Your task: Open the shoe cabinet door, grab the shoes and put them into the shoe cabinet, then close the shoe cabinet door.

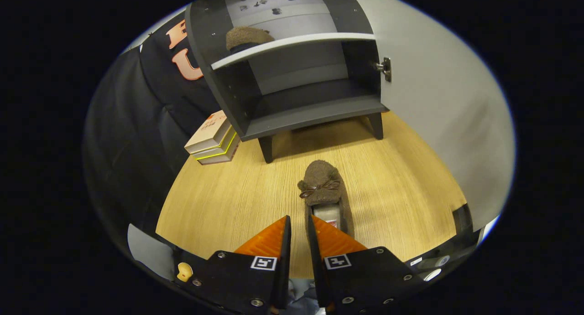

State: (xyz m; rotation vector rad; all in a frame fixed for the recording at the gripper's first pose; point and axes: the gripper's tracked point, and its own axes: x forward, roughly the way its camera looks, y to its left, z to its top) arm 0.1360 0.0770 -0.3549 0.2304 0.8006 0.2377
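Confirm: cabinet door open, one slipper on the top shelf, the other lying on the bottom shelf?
Not quite. The second slipper lies on the wooden floor just ahead of the tool, not on the bottom shelf. Door open and slipper on top shelf hold, per the gripper view.

Shoe cabinet: dark grey, on short legs, door swung fully open. One brown fuzzy slipper lies on its upper shelf. Second slipper, bow on top, lies on the wooden floor before the cabinet, toe toward it.
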